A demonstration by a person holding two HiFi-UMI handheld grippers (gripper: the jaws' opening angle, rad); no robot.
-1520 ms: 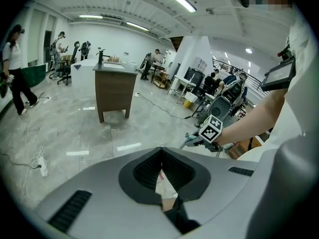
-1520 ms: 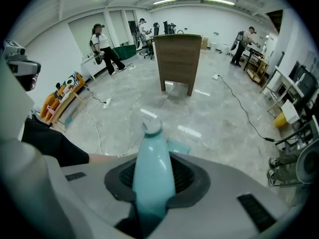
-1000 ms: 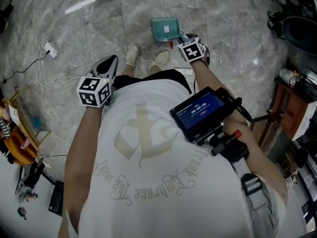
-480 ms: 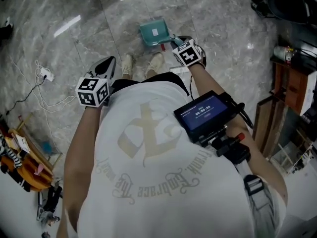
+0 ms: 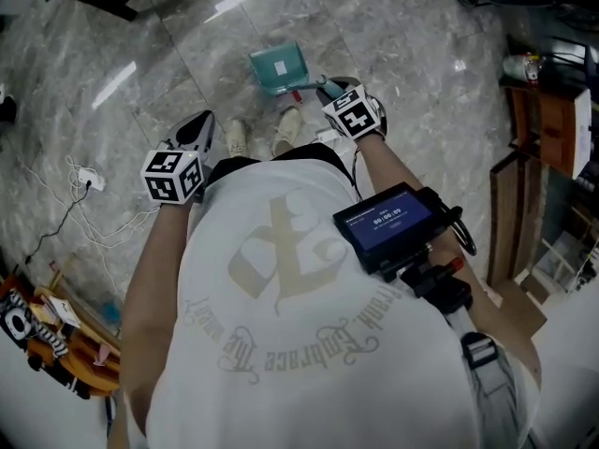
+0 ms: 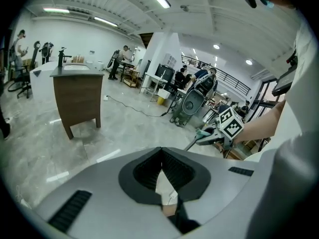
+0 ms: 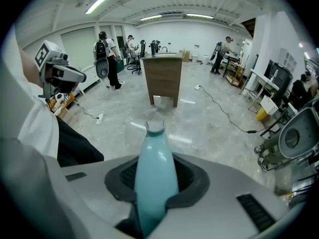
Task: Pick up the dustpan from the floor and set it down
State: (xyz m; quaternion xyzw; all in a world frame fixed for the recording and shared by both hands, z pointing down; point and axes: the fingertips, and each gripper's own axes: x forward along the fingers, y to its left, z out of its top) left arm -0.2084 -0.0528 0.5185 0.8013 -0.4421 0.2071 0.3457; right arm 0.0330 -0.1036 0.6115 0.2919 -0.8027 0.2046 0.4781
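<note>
Grips the dustpan [image 5: 279, 65] by its handle [image 7: 155, 168] with the right gripper [image 5: 329, 90], pads clamped on the rounded teal shaft. Holds the left gripper [image 5: 201, 124] well apart at the body's other side, jaws together on nothing. Finds the pan ahead of and below the right claw, just beyond the shoes [image 5: 285, 131], long axis running from the gripped handle out and down to the tray. Cannot tell whether the tray touches the floor [image 5: 402, 36]. Looks like a square teal plastic scoop with a pale label inside. Probably calls for lowering along that axis, right hand alone.
</note>
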